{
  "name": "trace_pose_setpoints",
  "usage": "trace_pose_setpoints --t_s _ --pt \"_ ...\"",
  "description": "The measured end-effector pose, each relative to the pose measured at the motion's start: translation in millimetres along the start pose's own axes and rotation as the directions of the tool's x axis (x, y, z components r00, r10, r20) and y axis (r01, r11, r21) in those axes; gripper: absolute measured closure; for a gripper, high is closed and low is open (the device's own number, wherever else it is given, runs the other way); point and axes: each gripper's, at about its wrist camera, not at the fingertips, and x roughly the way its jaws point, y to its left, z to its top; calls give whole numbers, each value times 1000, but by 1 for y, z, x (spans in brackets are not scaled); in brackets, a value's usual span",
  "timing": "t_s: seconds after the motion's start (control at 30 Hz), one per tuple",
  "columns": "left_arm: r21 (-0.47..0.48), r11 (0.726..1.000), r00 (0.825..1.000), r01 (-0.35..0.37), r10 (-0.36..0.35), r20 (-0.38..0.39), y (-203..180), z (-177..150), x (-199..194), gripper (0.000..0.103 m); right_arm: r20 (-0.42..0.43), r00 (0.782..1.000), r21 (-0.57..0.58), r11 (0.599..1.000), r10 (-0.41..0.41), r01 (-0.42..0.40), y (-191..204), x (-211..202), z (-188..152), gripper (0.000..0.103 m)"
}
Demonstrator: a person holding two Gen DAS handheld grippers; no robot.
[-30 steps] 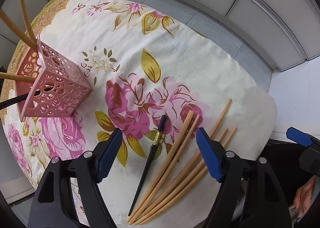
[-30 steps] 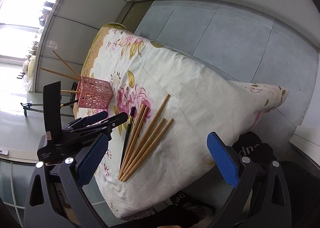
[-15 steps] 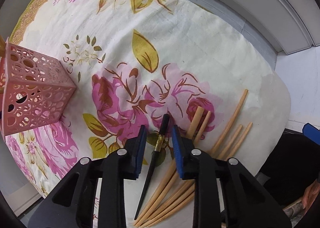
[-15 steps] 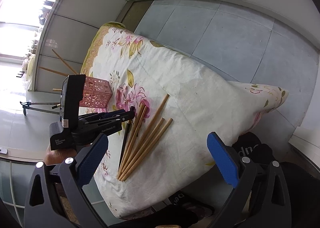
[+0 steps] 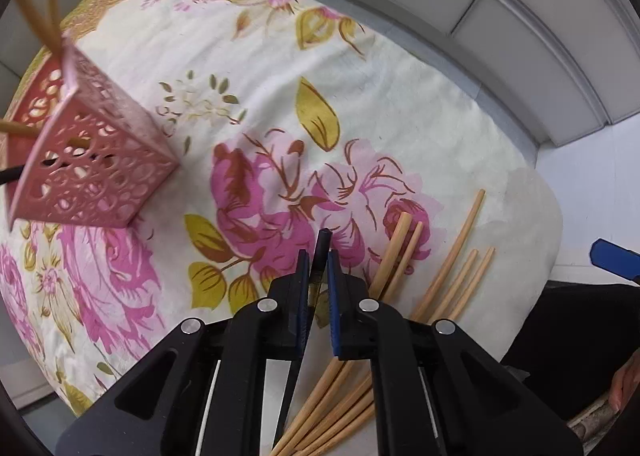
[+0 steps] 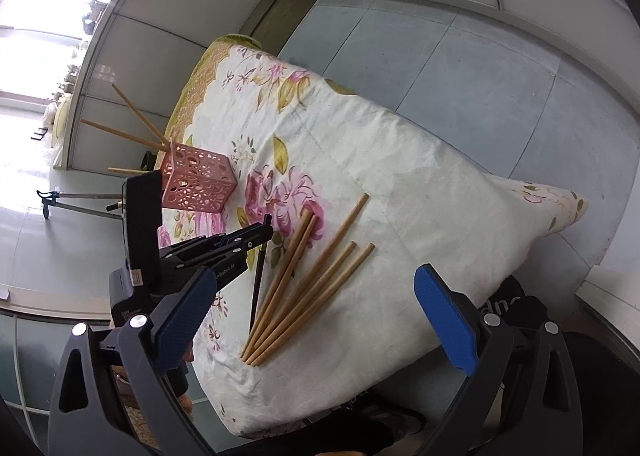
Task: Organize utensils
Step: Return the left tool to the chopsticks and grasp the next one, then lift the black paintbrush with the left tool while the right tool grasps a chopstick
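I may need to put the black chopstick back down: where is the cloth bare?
Bare cloth runs between the pink holder and the wooden chopsticks, and across the far side beyond both. It is crowded where the left gripper is shut on the black chopstick beside the wooden ones.

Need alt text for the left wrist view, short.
The left gripper is shut on a black chopstick lying on a floral cloth. Wooden chopsticks lie to its right; a pink perforated holder with chopsticks sits at left.

Indoor room w/ partition panels (image 6: 192, 27), tiled floor (image 6: 460, 75).
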Motion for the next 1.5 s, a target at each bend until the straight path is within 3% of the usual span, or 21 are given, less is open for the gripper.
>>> trace_pose_setpoints --t_s 0.2,0.37,0.47,0.63,1.13,1.23,1.33,1.43,1.5 --pt "-139 990 980 35 -6 200 39 -39 -64 95 -143 987 23 997 78 -76 31 45 11 7" --pt "-252 966 940 60 30 339 61 -79 -111 96 -221 958 105 981 183 -164 40 85 17 9" --pt "-291 954 916 73 51 398 65 -93 -132 96 -222 962 117 983 162 -139 42 100 21 10" --pt "-284 954 897 93 43 439 69 -100 -145 96 -202 972 111 989 117 -96 44 107 29 11" --pt "-308 944 882 116 44 469 82 -111 -154 96 -235 969 136 990 71 -40 31 138 41 12" --pt "-318 941 879 119 50 475 85 -113 -156 96 -246 969 119 992 -5 35 35 140 41 15" --pt "-323 939 874 117 57 482 86 -114 -161 96 -273 952 92 982 -136 167 48 145 42 21" --pt "-324 938 867 124 57 495 88 -117 -166 96 -283 917 65 949 -280 309 63 155 43 26" --pt "-327 936 862 127 59 504 90 -119 -170 96 -283 882 41 914 -376 403 74 163 43 27"
